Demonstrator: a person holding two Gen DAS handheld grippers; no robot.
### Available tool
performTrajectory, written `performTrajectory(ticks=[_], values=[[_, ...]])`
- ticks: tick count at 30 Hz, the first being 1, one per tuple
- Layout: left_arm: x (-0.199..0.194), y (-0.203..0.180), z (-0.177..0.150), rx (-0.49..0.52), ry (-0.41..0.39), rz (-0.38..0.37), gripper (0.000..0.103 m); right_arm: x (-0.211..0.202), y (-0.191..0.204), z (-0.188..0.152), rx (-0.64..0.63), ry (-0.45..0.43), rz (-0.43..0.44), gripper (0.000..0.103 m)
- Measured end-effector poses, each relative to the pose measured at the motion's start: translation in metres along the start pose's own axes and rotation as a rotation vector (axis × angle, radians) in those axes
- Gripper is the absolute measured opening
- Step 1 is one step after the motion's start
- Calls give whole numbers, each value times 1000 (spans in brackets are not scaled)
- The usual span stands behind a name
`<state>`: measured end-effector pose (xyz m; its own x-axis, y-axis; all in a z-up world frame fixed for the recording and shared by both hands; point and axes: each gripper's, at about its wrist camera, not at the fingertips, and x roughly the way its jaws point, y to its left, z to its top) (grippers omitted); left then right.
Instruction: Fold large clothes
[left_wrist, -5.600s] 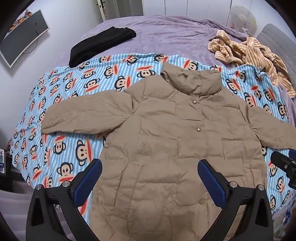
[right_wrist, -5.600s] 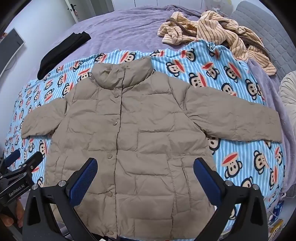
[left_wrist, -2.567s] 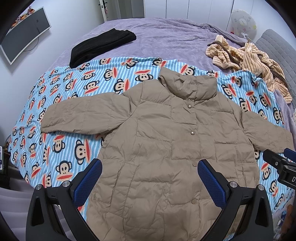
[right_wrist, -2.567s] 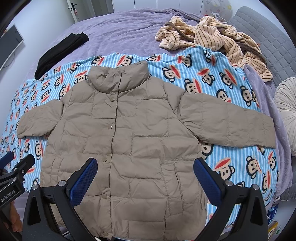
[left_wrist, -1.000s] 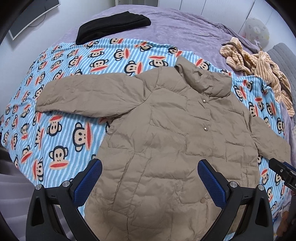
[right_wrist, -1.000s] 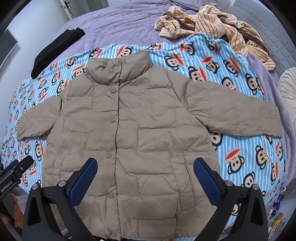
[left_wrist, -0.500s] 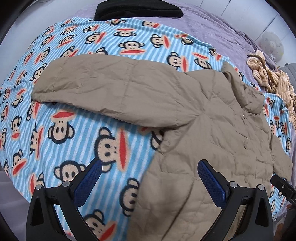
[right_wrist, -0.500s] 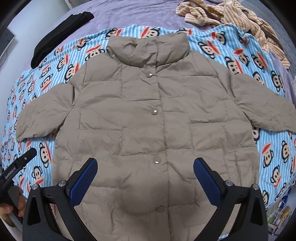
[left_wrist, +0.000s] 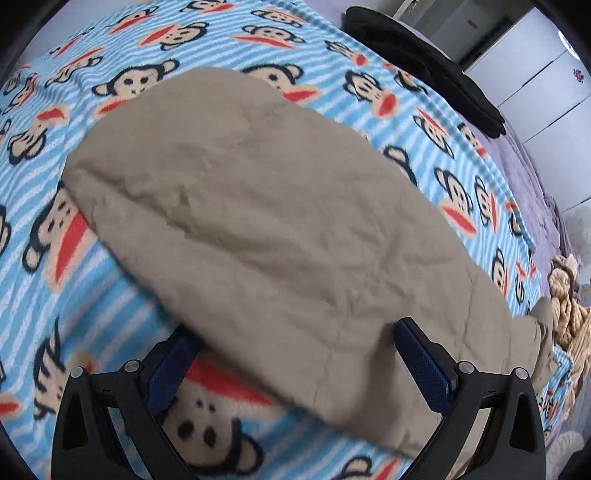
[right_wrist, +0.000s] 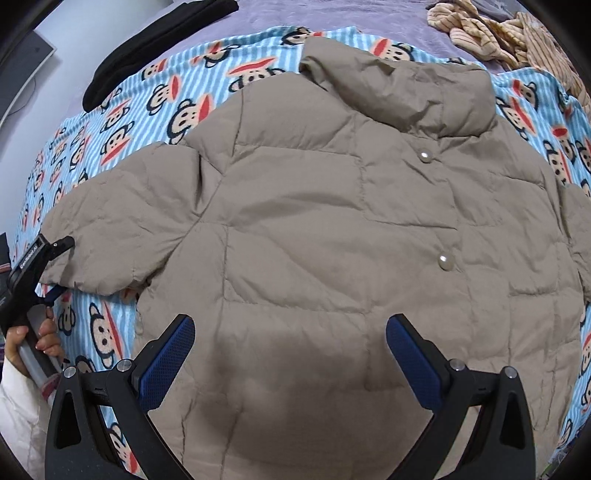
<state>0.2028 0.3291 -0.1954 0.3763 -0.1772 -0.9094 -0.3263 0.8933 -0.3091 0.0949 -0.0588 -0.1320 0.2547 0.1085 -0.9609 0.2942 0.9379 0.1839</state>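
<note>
Tan puffer jacket (right_wrist: 332, 229) spread flat, front up and snapped shut, on a monkey-print blanket (left_wrist: 369, 85) over the bed. Left gripper (left_wrist: 299, 365) low at the sleeve (left_wrist: 258, 229) cuff near the bed's left edge, jaws wide astride it, not closed. Right gripper (right_wrist: 291, 354) above the jacket's lower front, jaws wide, empty. Black garment (right_wrist: 147, 37) toward the far-left corner.

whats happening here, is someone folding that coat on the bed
A person with a handheld gripper in each hand is just starting. A tan puffer jacket lies buttoned and spread flat on a monkey-print blanket, not folded yet. The left gripper, open, is at the cuff end of one sleeve, its fingers either side of the fabric. The right gripper hovers open above the jacket's body.
</note>
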Motion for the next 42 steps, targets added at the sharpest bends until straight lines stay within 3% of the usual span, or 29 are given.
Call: performTrajectory(ticks=[3,5,7,9,10,11,12,13,21,25,28,31,36,40,42], values=[[10,-3,17,-10,-44,8,102,11,13,14,-7,-27,41,103],[15,-3,24,-45,-78,23,87,15,23,24,-12,-50,65,103],[16,-3,30,-55,-97,11,44,17,33,34,-15,-75,100,103],[13,-6,40,-41,-81,-85,14,17,42,41,-7,-105,147,97],[9,-7,43,-36,-83,-89,14,18,46,43,-4,-116,169,75],[2,-9,45,-14,-99,-78,14,23,51,46,-7,-108,186,38],[-4,-16,45,16,-117,-75,14,30,55,49,-5,-84,214,26],[-14,-24,46,58,-146,-73,14,37,57,50,6,-61,242,22],[-100,-84,19,323,-281,-188,14,89,67,45,37,-1,337,22],[-125,-149,-11,445,-301,-290,14,90,57,43,48,28,424,21],[-131,-206,-40,522,-280,-389,14,74,28,35,74,41,497,22],[-127,-267,-80,618,-243,-461,14,47,-24,23,109,-7,456,22],[-95,-354,-170,824,-118,-528,14,15,-128,1,191,-88,272,22],[-46,-386,-244,1007,-55,-421,14,8,-194,-21,265,-102,186,22],[-20,-387,-263,1053,-24,-350,14,12,-213,-28,297,-92,175,22]])
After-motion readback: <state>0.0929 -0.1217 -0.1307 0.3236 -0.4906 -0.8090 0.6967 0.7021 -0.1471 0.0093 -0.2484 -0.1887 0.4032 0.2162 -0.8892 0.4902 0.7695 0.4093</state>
